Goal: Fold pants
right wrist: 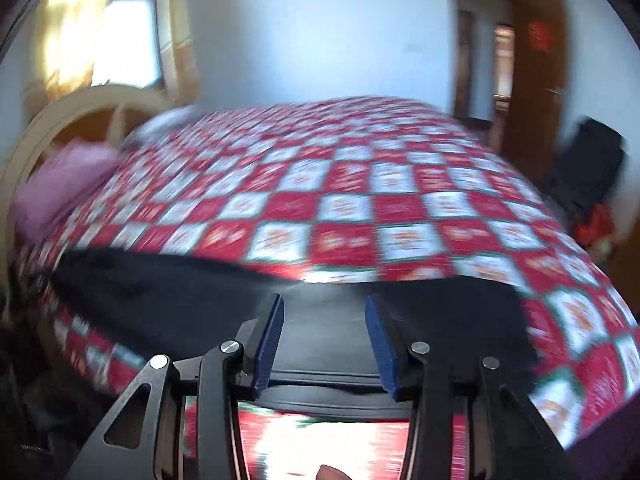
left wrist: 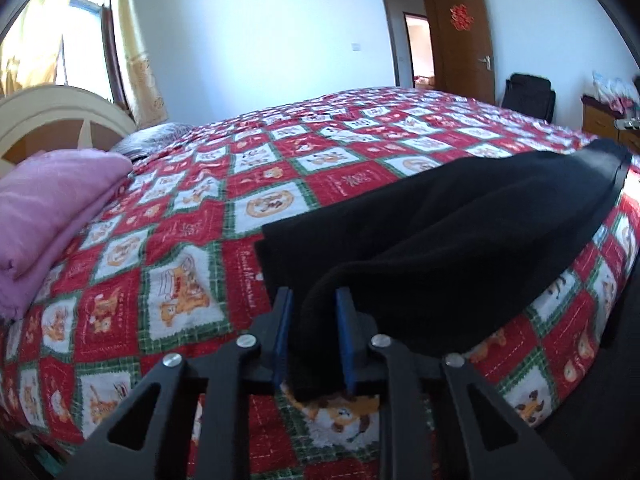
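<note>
Black pants (left wrist: 460, 240) lie across the near edge of a bed with a red, white and green patchwork quilt (left wrist: 280, 168). My left gripper (left wrist: 314, 304) is shut on a bunched end of the pants, the cloth pinched between its blue pads (left wrist: 284, 332). In the blurred right wrist view the pants (right wrist: 168, 296) stretch to the left, and my right gripper (right wrist: 324, 304) is open, its pads (right wrist: 272, 336) on either side of the flat waistband end (right wrist: 332, 384).
A folded pink blanket (left wrist: 52, 212) lies at the left by the cream headboard (left wrist: 60, 112). A window with curtains (left wrist: 136, 48) is behind it. An open brown door (left wrist: 460, 36), a black chair (left wrist: 528, 96) and a wooden cabinet (left wrist: 604, 120) stand beyond the bed.
</note>
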Available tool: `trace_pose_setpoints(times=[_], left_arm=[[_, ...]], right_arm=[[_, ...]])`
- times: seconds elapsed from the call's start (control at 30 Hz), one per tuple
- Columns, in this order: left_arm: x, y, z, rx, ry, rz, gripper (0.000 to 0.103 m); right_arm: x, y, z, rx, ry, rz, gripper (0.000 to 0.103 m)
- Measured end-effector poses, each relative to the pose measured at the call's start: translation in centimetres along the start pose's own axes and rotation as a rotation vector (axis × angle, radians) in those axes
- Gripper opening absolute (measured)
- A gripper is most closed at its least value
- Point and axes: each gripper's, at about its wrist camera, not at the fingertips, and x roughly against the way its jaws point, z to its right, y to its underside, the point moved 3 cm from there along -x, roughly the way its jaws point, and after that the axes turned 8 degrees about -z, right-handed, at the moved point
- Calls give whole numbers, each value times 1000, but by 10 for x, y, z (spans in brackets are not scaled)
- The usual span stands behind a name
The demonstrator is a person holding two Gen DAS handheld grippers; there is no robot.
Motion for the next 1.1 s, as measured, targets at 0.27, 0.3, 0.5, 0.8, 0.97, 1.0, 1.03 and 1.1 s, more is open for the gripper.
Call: trace_pose_setpoints(times=[0.27,0.3,0.5,0.8,0.97,1.0,1.03,1.1], left_arm=[[5,-9,0,-29,-2,30,14],[7,-12,1,-45,-9,34,14],[7,-20,2,-126,-31,34,14],[7,-27,3,-188,-59,51,12],[14,-9,6,-215,-71,41,12],[10,-2,5,-213,-69,22,12],[4,7,6,-207,-67,3,12],[2,15,5,-185,-56,5,12]], right_arm=[[-99,-4,-189,386,-206,-140,44],[-107,-2,-203,423,-214,-151,44],[-144,2,-242,522,-190,-186,44],[-142,-3,-251,563,-130,-135,4],[-116,7,-252,581,-181,-135,3],[-118,12,-254,589,-180,-145,3],[-125,18,-256,600,-175,-162,3],[-138,28,-258,600,-173,-200,3]])
